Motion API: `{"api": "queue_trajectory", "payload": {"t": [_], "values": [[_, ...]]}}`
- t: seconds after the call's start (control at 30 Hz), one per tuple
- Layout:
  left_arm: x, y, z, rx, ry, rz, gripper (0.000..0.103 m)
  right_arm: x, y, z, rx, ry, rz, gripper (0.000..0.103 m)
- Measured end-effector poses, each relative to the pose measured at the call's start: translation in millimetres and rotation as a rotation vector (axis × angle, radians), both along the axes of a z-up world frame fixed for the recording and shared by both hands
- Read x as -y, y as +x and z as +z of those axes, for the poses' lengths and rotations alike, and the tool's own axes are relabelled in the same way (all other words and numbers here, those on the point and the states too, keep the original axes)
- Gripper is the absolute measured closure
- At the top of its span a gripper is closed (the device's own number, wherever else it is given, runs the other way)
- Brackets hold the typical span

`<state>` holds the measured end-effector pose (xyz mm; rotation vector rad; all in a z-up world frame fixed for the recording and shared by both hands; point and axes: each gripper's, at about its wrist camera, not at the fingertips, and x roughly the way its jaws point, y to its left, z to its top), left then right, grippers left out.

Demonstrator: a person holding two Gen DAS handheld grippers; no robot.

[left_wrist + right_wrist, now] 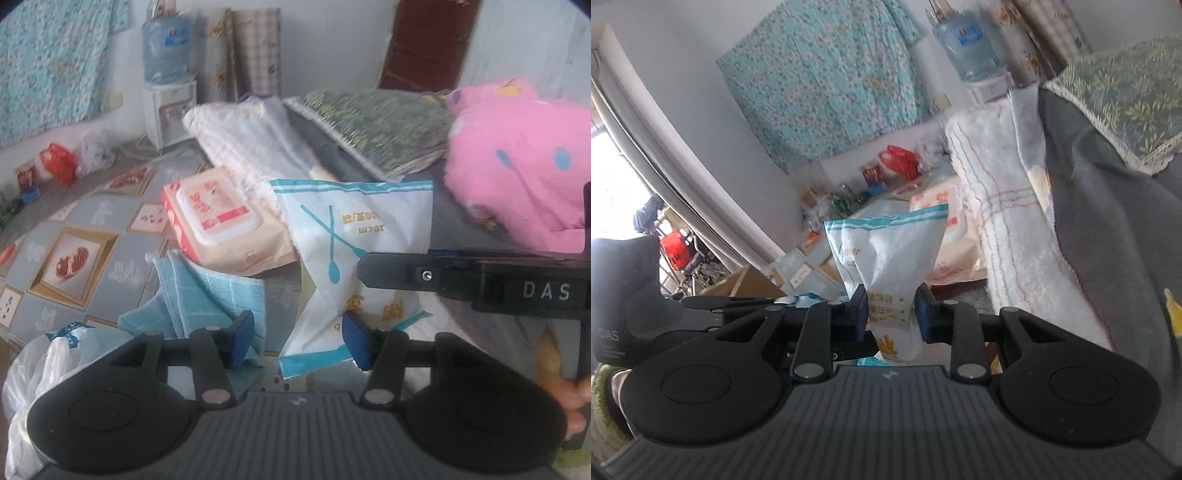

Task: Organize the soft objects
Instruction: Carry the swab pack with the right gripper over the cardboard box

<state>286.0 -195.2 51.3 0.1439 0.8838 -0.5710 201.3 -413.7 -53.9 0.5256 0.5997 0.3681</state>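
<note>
The left claw (297, 341) stands open, its blue pads (242, 341) apart. Between them lies a white plastic packet with blue spoon print (354, 236), its lower corner beside the right pad. A light-blue folded cloth (207, 295) lies under a peach-coloured wet-wipe pack (221, 218).

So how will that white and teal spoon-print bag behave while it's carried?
The bag is probably floppy: it creases and narrows where the right gripper pinches it. It looks light, standing up above the jaws. Its film looks smooth, so it may slip.
</note>
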Motion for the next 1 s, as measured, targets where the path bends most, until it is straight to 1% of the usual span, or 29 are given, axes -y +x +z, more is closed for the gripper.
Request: {"api": "queue_trajectory", "payload": {"t": [0.13,0.27,0.37,0.43,0.5,0.57,0.67,0.77,0.87,1.0], "values": [[-18,-27,23,0.053,-0.025,-0.017,0.052,-12,-28,29,0.038,0.004,0.031,0.078],[-59,-52,51,0.091,-0.060,0.024,0.052,-38,-43,59,0.083,0.021,0.112,0.078],[-100,-72,69,0.127,-0.066,0.090,0.052,-72,-46,80,0.115,0.032,0.207,0.078],[-132,-84,80,0.150,-0.061,0.156,0.052,-103,-43,94,0.128,0.039,0.283,0.078],[-165,-96,88,0.170,-0.054,0.225,0.052,-140,-38,106,0.132,0.044,0.359,0.078],[-195,-107,94,0.178,-0.031,0.295,0.052,-179,-30,114,0.122,0.051,0.431,0.078],[-243,-116,97,0.170,-0.015,0.407,0.052,-240,-17,119,0.084,0.064,0.528,0.078],[-289,-118,93,0.132,-0.018,0.510,0.052,-296,-4,115,0.016,0.083,0.597,0.078],[-332,-113,79,0.070,-0.039,0.594,0.052,-345,18,103,-0.093,0.105,0.639,0.078],[-378,-95,51,-0.041,-0.072,0.673,0.052,-402,39,78,-0.243,0.082,0.645,0.078]]}}
